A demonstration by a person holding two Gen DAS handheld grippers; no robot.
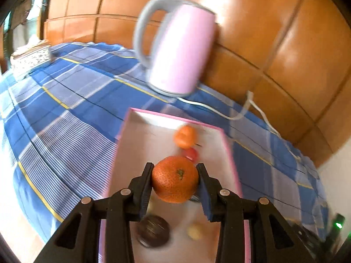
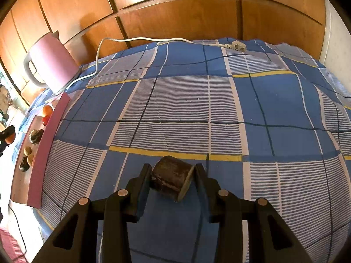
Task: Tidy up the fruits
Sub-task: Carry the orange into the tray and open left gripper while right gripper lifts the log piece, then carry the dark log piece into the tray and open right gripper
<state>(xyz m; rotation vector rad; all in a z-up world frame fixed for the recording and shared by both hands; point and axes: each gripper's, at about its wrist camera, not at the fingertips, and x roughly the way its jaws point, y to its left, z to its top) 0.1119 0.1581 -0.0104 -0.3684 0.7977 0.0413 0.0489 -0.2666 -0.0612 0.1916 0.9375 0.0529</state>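
In the left wrist view my left gripper point(image 1: 175, 166) is shut on an orange tangerine point(image 1: 175, 180), stem side facing the camera. It hangs over a pink-rimmed tray point(image 1: 175, 119). In the tray lie a second orange fruit point(image 1: 184, 136), a small red fruit point(image 1: 191, 154), a dark round fruit point(image 1: 153, 233) and a small yellowish one point(image 1: 194, 231). The picture is motion-blurred. In the right wrist view my right gripper point(image 2: 173, 166) is shut on a dark brown cut fruit piece point(image 2: 171, 179) with a pale cut face, low over the blue checked cloth point(image 2: 197, 100). The tray point(image 2: 50, 131) lies far left.
A pink kettle point(image 1: 182, 50) stands by the wooden wall behind the tray; it also shows at upper left as the kettle point(image 2: 51, 63). Its white cord point(image 2: 142, 40) runs along the cloth's back edge to a plug point(image 2: 238, 45). A wooden panelled wall point(image 2: 175, 11) bounds the far side.
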